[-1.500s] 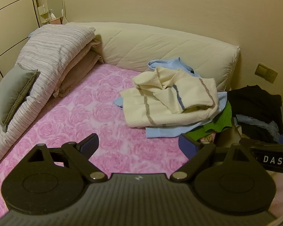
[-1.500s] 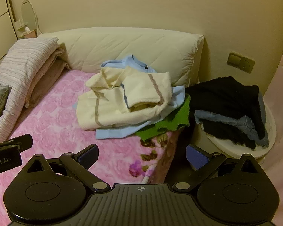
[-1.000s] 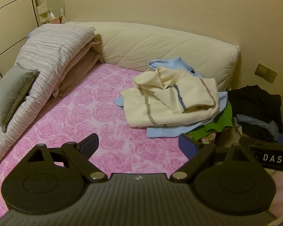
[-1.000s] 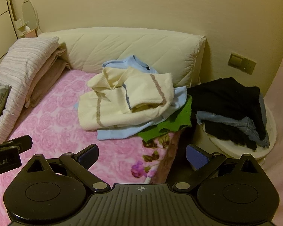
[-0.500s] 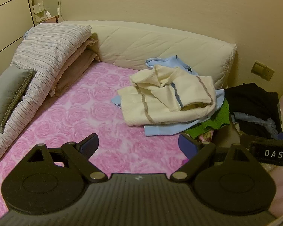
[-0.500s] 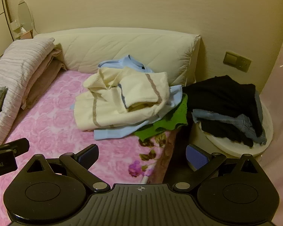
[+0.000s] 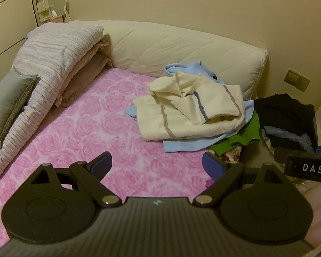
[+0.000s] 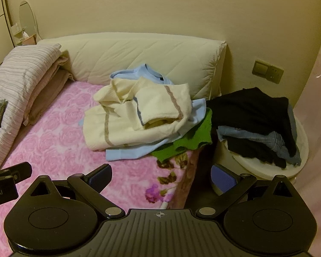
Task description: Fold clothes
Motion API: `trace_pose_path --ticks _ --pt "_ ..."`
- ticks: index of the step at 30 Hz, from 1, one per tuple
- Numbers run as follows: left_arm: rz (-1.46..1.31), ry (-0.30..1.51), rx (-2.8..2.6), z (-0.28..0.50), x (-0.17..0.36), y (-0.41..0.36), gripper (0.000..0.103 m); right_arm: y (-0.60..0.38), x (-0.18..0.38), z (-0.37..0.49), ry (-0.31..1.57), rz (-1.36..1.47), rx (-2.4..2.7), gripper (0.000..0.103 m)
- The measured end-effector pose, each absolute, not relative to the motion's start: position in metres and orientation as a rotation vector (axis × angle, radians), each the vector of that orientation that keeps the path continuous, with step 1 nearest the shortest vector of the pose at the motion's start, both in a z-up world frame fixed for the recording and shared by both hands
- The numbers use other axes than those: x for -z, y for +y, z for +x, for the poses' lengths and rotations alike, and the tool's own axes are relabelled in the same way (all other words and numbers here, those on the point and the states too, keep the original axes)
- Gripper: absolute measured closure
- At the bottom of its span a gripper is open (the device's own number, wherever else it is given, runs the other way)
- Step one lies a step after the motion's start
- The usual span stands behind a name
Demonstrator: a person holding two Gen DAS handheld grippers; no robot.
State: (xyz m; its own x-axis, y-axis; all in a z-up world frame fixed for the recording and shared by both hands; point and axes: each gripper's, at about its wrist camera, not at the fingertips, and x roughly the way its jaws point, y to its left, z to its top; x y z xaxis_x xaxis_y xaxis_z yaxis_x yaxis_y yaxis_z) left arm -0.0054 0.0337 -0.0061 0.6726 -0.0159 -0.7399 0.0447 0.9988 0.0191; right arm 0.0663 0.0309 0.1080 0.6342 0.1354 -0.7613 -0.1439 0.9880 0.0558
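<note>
A heap of clothes lies on the pink rose bedspread (image 7: 92, 128) near the bed's right edge. On top is a crumpled cream sweater (image 7: 188, 115) (image 8: 134, 117) with grey and blue stripes. Under it lie a light blue garment (image 7: 188, 145) (image 8: 128, 153) and a green knit (image 7: 244, 137) (image 8: 190, 139). My left gripper (image 7: 158, 165) is open above the bedspread, well short of the heap. My right gripper (image 8: 161, 175) is open too, over the bed's right edge, holding nothing.
A cream headboard cushion (image 7: 182, 49) runs along the wall. Folded striped and beige bedding (image 7: 53, 55) and a grey pillow (image 7: 10, 96) are stacked on the left. Dark clothes and jeans (image 8: 259, 124) lie on a round white stool (image 8: 297, 167) right of the bed.
Both cameras have drifted slightly, so the heap sits a little nearer and shifted in view. The clothes have not moved and both grippers stay open.
</note>
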Motion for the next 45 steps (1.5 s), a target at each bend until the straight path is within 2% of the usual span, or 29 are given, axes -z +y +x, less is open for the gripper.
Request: trace_pose_path --ticks 29,45 --pt "0.012 0.867 0.069 -0.001 0.014 0.045 0.014 0.04 -0.11 0.06 0.87 -0.023 -0.115 0.001" --pt "0.006 0.9 0.087 0.046 0.043 0.036 0.016 0.023 -0.082 0.114 0.902 0.063 -0.157 0.002"
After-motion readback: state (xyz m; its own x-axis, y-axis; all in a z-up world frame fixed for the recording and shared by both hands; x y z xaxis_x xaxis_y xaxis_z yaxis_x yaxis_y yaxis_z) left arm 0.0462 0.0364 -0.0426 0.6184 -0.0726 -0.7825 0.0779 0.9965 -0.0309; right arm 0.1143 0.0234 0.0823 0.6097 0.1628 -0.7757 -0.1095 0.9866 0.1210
